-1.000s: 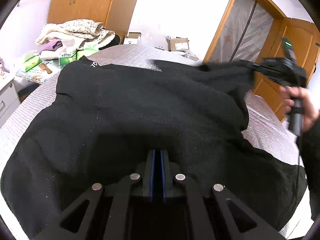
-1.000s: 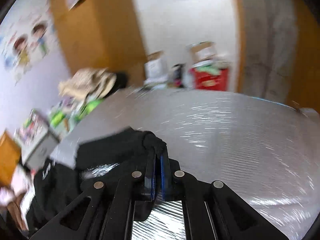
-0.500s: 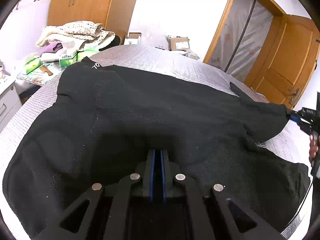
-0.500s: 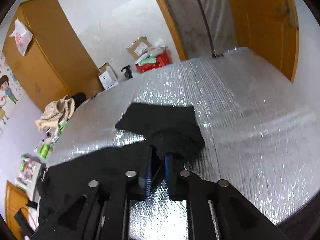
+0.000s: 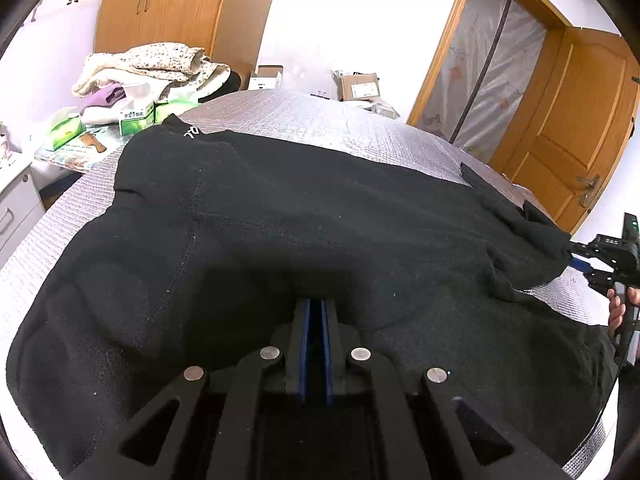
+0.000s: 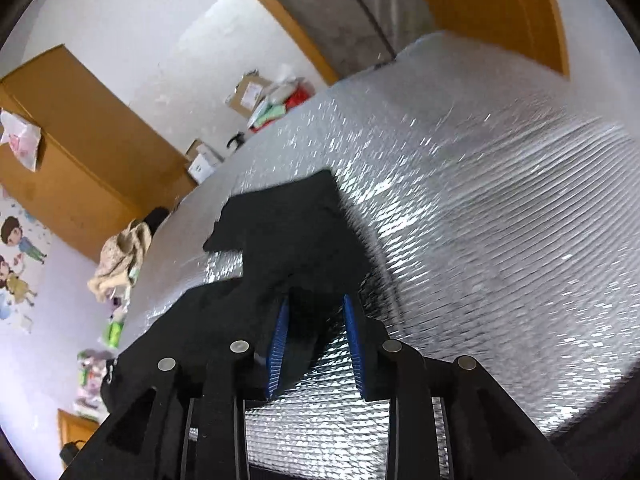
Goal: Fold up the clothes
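Note:
A black sweatshirt (image 5: 304, 216) lies spread across the silver quilted surface (image 5: 320, 120), collar at the far left. My left gripper (image 5: 316, 304) is shut at its near hem, with the fabric bunched up against the blue pads. The right sleeve (image 6: 288, 232) lies stretched out flat on the silver surface (image 6: 480, 200). My right gripper (image 6: 314, 304) is open at the sleeve's end, its blue pads either side of the cuff. The left wrist view shows this right gripper (image 5: 576, 254) at the far right, held by a hand (image 5: 618, 308).
A heap of folded blankets (image 5: 156, 64) and green tissue boxes (image 5: 136, 116) stand at the far left corner. Behind them are a wooden wardrobe (image 5: 168, 4), cardboard boxes (image 5: 358, 84) and a wooden door (image 5: 580, 120) at the right.
The right gripper carried the sleeve out to the right, lowered it onto the surface and opened its jaws. The left gripper has stayed in place, shut.

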